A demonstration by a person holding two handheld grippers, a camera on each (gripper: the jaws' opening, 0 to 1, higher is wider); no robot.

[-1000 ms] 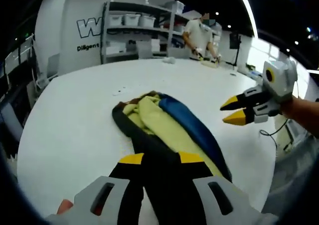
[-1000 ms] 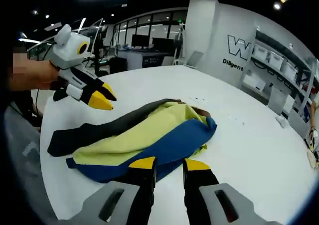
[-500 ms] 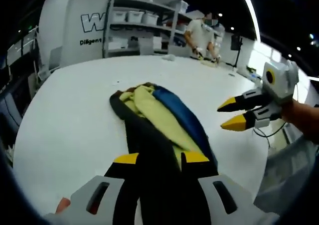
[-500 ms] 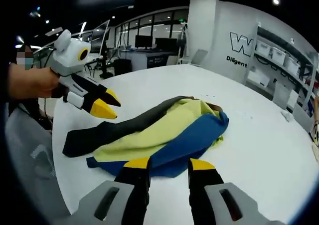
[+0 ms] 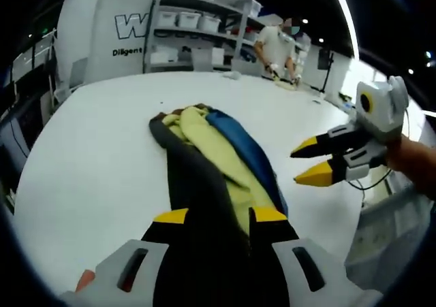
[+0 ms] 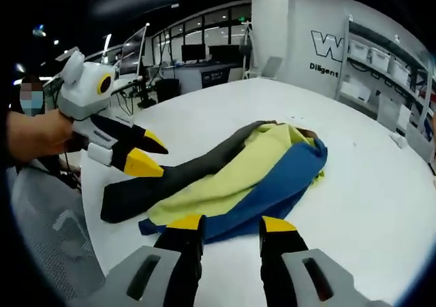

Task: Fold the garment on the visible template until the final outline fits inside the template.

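**Both grippers poised over a bunched garment, fold not yet taken**

In the left gripper view the left gripper (image 5: 218, 217) sat nearest, its yellow-tipped jaws spread with the dark end of the garment (image 5: 208, 164) lying between and beneath them; whether they touched the cloth could not be told. The right gripper (image 5: 308, 160) entered from the right, jaws parted and empty, hanging just beside the blue edge. In the right gripper view the right gripper (image 6: 230, 224) likewise stood with jaws apart at the blue hem, nothing pinched, while the left gripper (image 6: 151, 154) hovered over the dark strip, held in a person's hand (image 6: 37, 133).

Judged from this, the step in hand was taking hold of the near ends before a fold. To do it well, each gripper would probably need to catch a single corner of the near edge, not a bunch of layers, then lift low and carry the cloth evenly so that it lies flat rather than rolling up again.

The garment lay on the white table (image 5: 88, 150), near its edge, as a long rumpled bundle running away from the grippers: a dark grey band on one side, pale yellow in the middle, blue on the other, the far end gathered into a heap. No template outline could be made out on the table.

Farther off stood shelving (image 5: 197, 38) with bins against a lettered wall, and a person (image 5: 278, 45) working at the table's far side.
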